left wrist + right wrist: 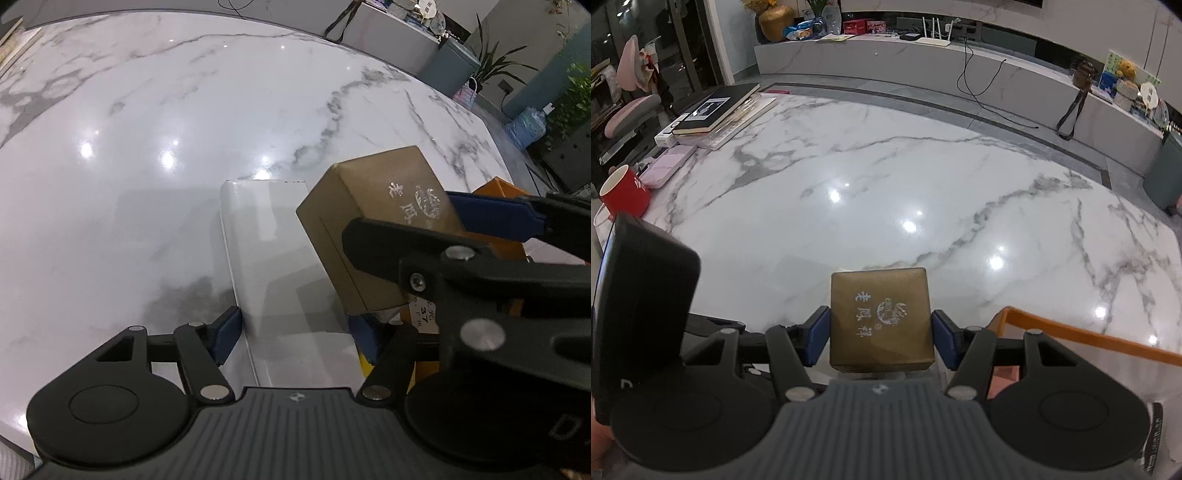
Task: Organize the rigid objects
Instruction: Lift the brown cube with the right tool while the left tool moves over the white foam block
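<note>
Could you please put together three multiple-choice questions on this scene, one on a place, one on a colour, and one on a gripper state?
1. Where does the red mug stand in the right wrist view?
A. far left of the marble table
B. inside the orange box
C. on the black book

2. What colour is the box with silver characters?
A. white
B. gold-brown
C. red

3. What is the left gripper doing?
A. hanging open
B. shut on nothing
C. shut on the white box

Answers:
1 A: the mug sits at the table's left edge.
2 B: the gold-brown box, held by the right gripper, is gold-brown.
3 C: its blue pads press the white box's sides.
</note>
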Tool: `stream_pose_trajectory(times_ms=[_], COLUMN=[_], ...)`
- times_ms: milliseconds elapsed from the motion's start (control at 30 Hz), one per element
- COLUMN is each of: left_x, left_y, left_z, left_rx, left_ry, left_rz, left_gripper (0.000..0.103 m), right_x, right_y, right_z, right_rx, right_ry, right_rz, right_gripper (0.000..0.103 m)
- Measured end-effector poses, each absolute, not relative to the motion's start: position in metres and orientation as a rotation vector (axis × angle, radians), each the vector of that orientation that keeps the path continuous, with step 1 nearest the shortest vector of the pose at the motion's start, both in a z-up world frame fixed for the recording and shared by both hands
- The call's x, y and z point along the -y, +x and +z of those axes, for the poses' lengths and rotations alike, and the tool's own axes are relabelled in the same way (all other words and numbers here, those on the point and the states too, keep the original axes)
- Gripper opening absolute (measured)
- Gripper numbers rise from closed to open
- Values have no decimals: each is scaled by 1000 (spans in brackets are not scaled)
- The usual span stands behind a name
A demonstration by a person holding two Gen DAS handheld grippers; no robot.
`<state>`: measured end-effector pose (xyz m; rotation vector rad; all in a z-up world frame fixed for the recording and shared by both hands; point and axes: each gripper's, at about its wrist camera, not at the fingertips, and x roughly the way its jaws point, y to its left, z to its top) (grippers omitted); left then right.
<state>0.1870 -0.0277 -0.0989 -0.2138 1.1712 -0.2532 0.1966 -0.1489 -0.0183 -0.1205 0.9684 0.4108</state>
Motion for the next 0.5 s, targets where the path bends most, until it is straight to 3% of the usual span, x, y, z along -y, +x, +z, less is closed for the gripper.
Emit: stream_pose_trajectory(times_ms=[500], left_x=[8], left_y=[176], left_z=[-86], left_rx=[-1178], left_ry=[-58], left_rz=[-232], left_gripper=[75], right_x=[140], right_y=[195], right_z=[-31], right_rx=[-962], right_ry=[-128], right_rz=[388], right_gripper=[58])
